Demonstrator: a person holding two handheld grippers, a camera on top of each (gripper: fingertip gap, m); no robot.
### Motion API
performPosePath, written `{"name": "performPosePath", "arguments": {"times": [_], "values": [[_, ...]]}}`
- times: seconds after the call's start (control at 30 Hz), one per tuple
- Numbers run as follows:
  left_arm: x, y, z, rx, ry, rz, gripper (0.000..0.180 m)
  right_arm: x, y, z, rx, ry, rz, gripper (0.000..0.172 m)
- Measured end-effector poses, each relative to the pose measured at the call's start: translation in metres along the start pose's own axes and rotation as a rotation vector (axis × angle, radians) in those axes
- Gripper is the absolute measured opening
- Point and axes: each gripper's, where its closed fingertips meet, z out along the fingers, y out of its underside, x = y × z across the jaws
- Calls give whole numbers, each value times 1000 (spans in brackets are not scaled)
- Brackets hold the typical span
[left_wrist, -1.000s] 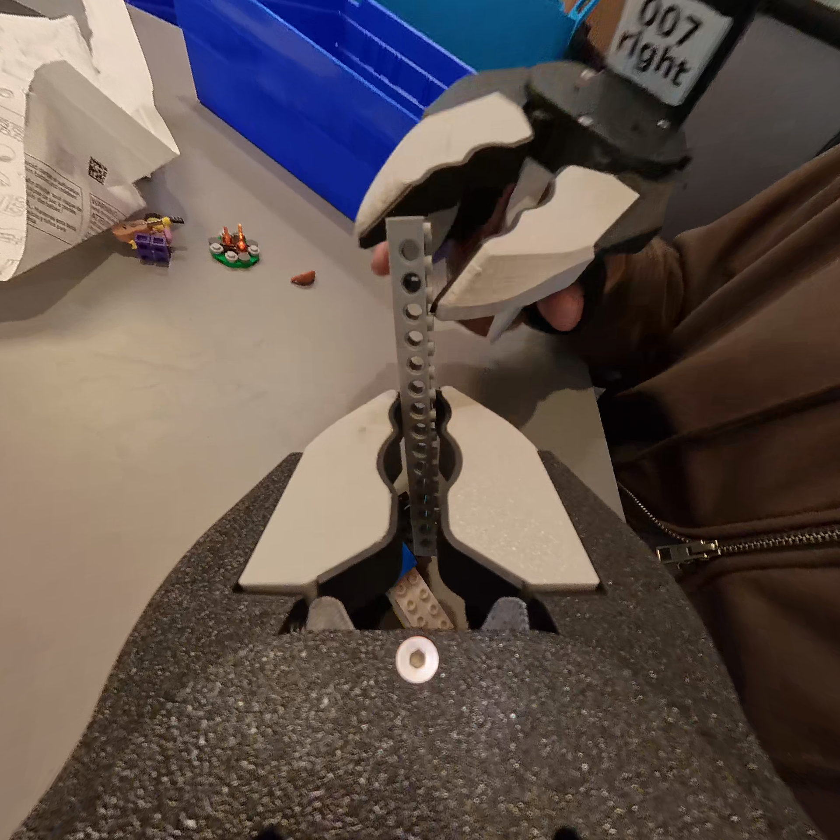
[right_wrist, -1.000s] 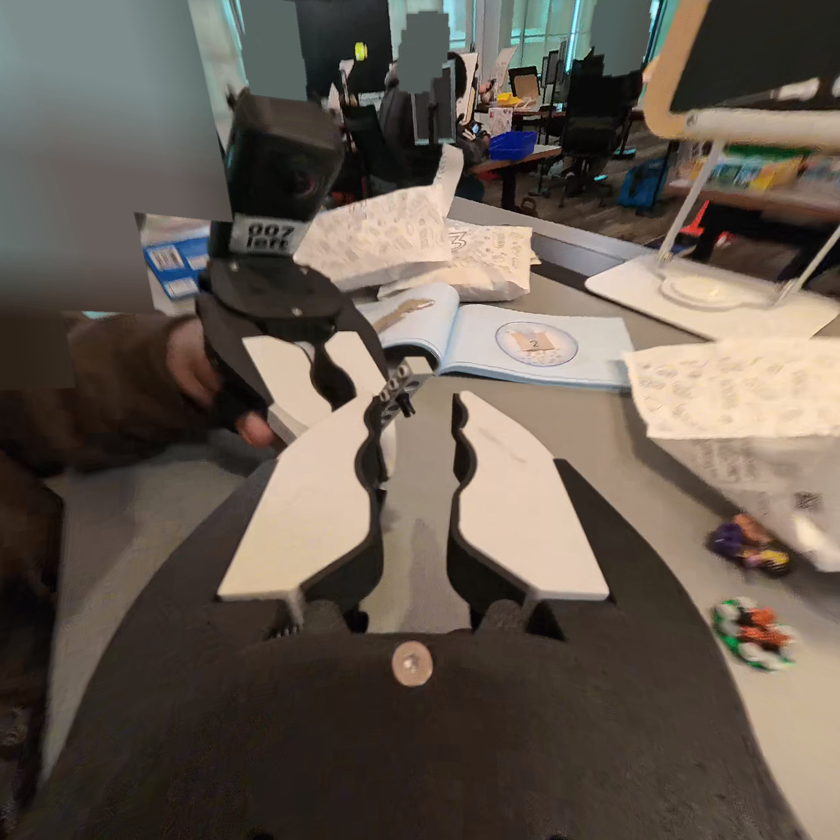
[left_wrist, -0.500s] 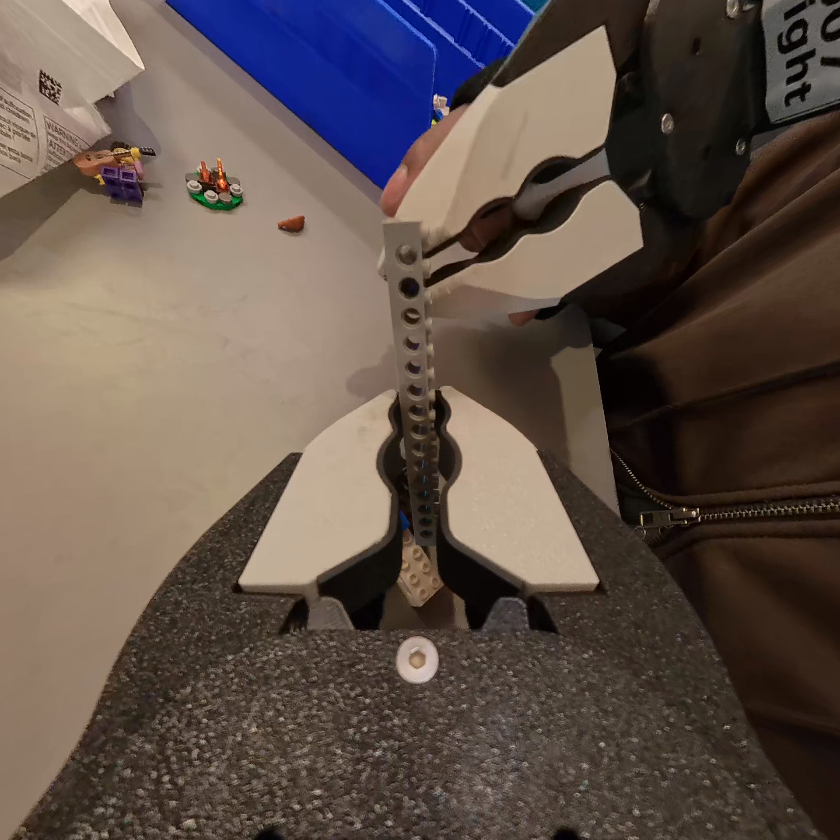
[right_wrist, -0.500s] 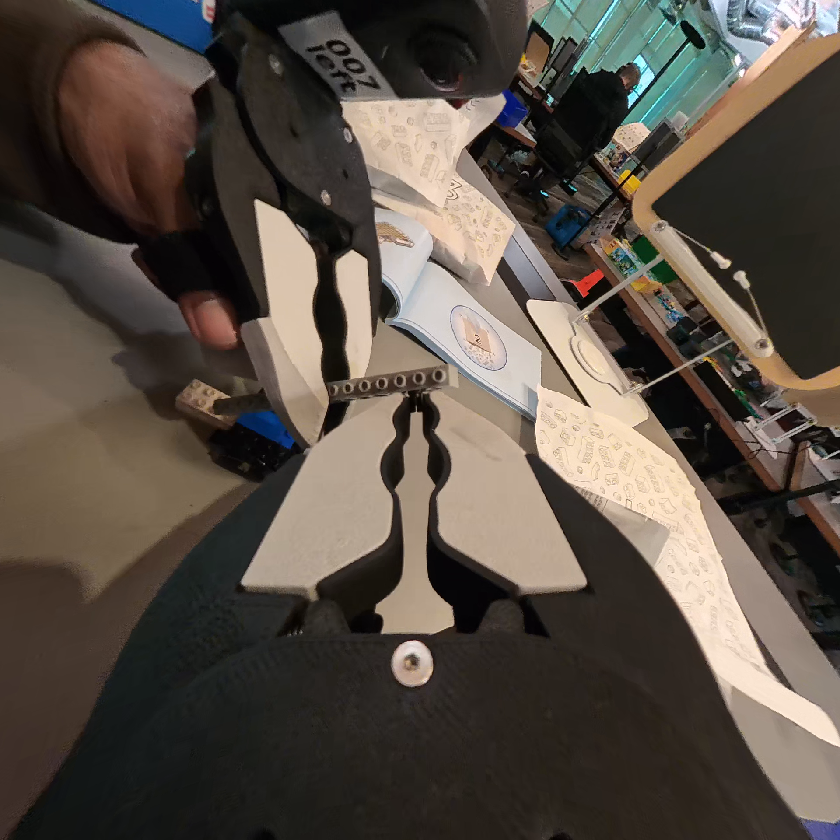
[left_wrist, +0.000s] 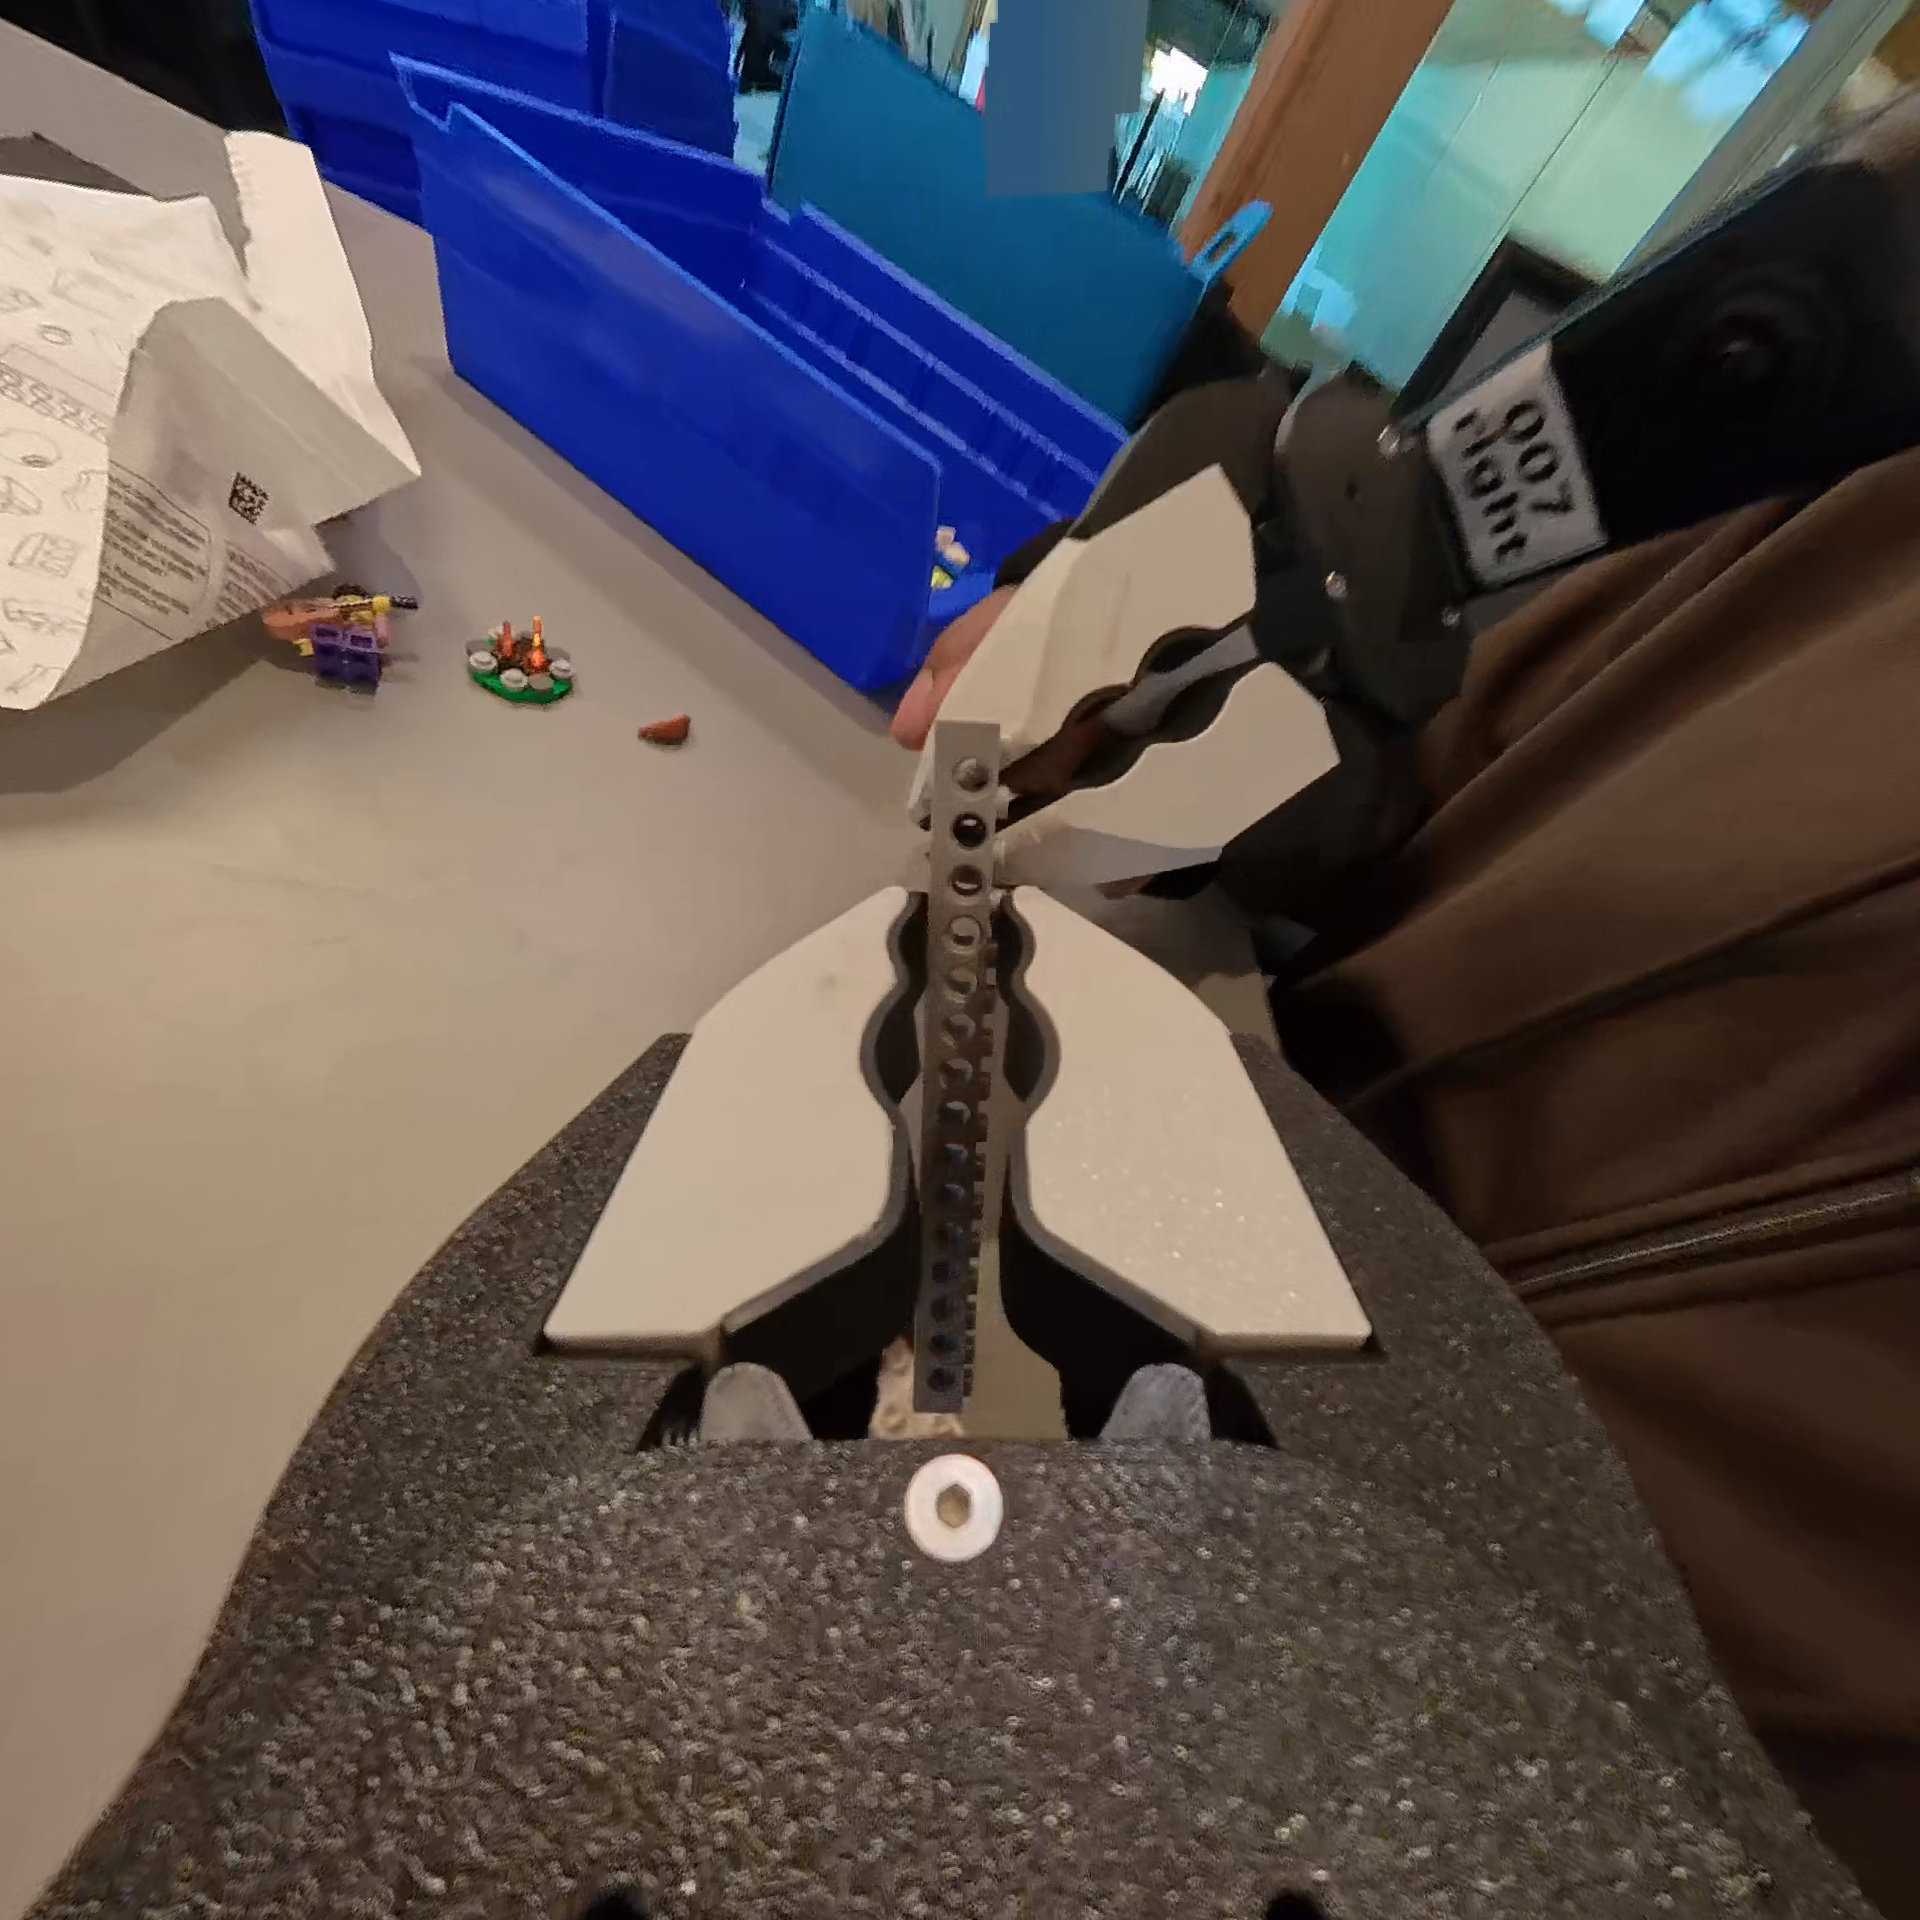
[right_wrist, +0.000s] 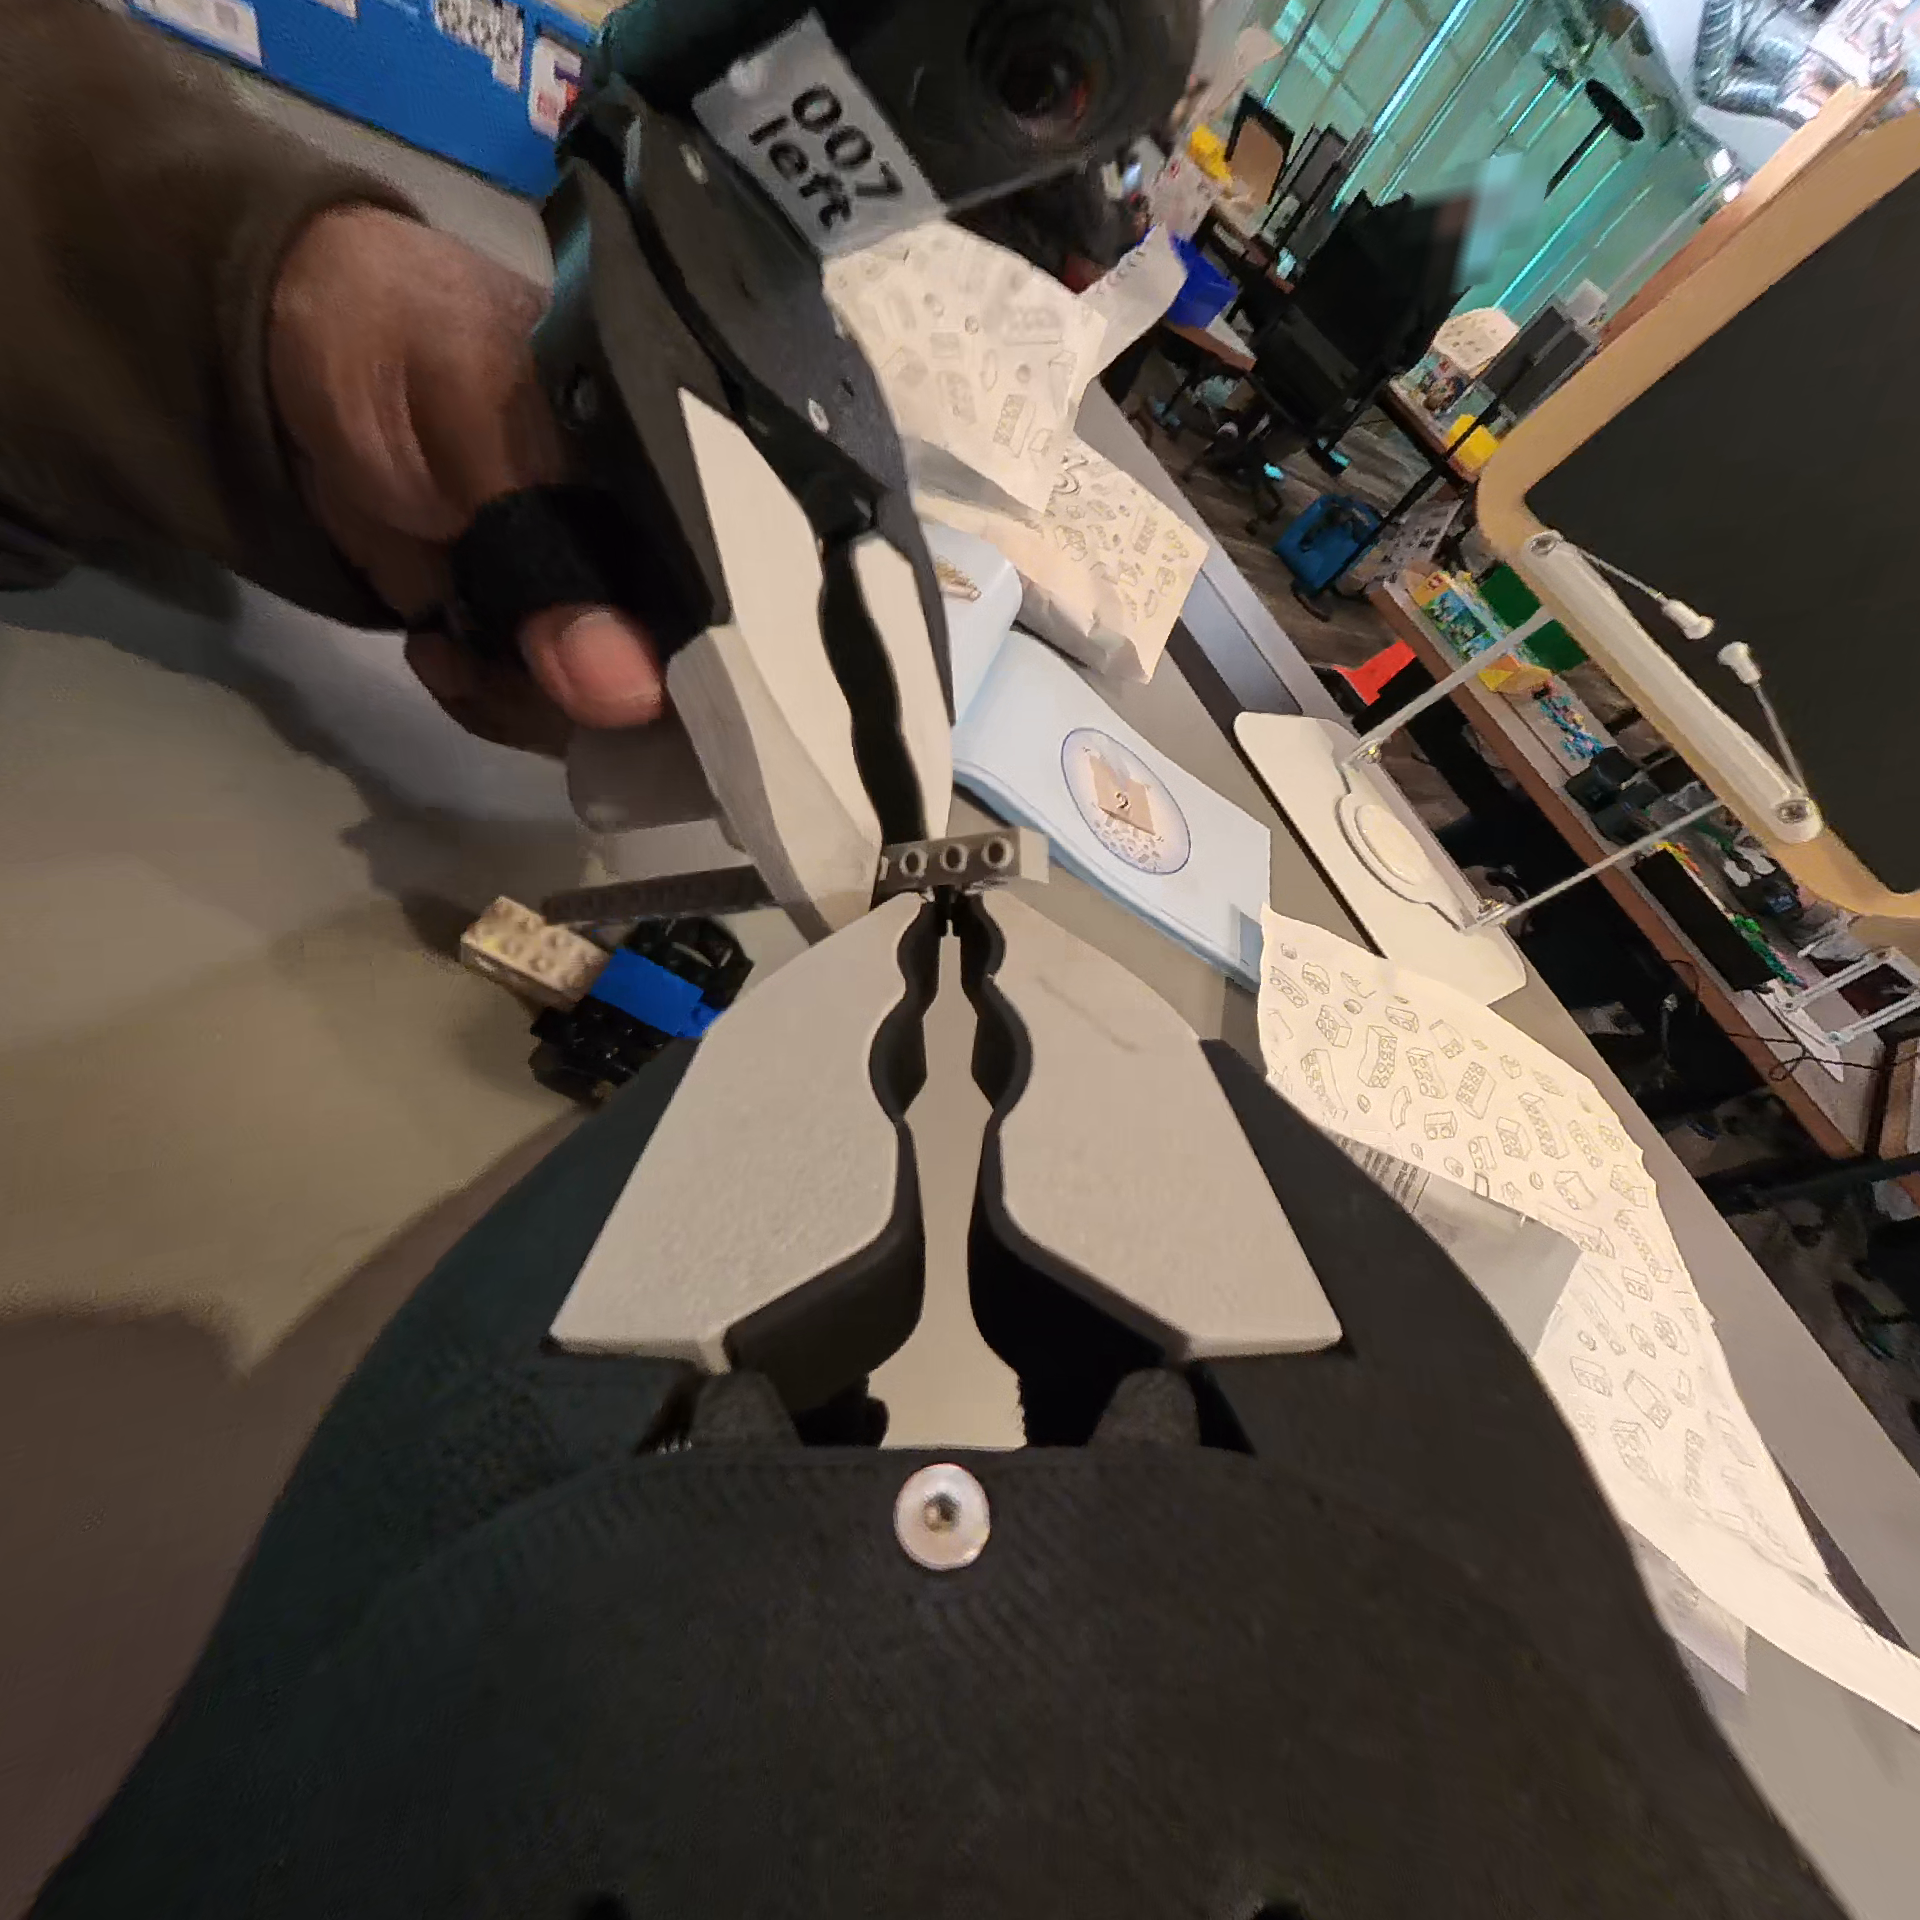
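Note:
My left gripper is shut on a long grey beam with a row of holes. The beam runs back between the fingers, and about three holes stick out past the tips. My right gripper is shut on a small dark peg at the underside of the beam's free end. In the left wrist view the right gripper comes in from the right and meets the beam's end. In the right wrist view the left gripper reaches down from the upper left, held by a hand.
Blue bins stand at the back, with a white paper bag, a small purple figure, a green round build and a brown piece on the grey table. A brick pile, a light blue booklet and a white stand base lie near. Both grippers' tips are close together, under 4 cm apart. The green round build is about equally far from each gripper, around 20 cm.
The right gripper stood open beside the beam a second ago and has shut at its free end. The beam has since slid back through the left fingers, so less of it sticks out.

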Motion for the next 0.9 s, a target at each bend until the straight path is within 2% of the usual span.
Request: {"name": "performPosePath", "arguments": {"times": [0.23, 0.33, 0.4, 0.5, 0.6, 0.73, 0.8, 0.9], "values": [[3, -6, -3, 60, 59, -105, 11, 3, 0, -5, 45, 37, 14, 4], [-38, -31, -49, 245, -56, -218, 11, 23, 11, -23, 45, 134, 35, 4], [-45, -32, -66, 255, -64, -207, 11, 34, 23, -38, 26, 164, 108, 5], [-37, -29, -55, 222, -38, -179, 11, 54, 39, -67, -29, 257, 138, 4], [-29, -21, -37, 168, -15, -161, 11, 98, 59, -114, -128, 458, 149, 4], [-19, -22, -28, 181, 38, -163, 11, 151, 118, -178, -339, 681, 266, 9], [-16, -28, -28, 226, 56, -164, 11, 156, 136, -191, -410, 706, 314, 28], [-14, -39, -28, 327, 70, -172, 11, 139, 123, -178, -345, 637, 349, 32]]}}
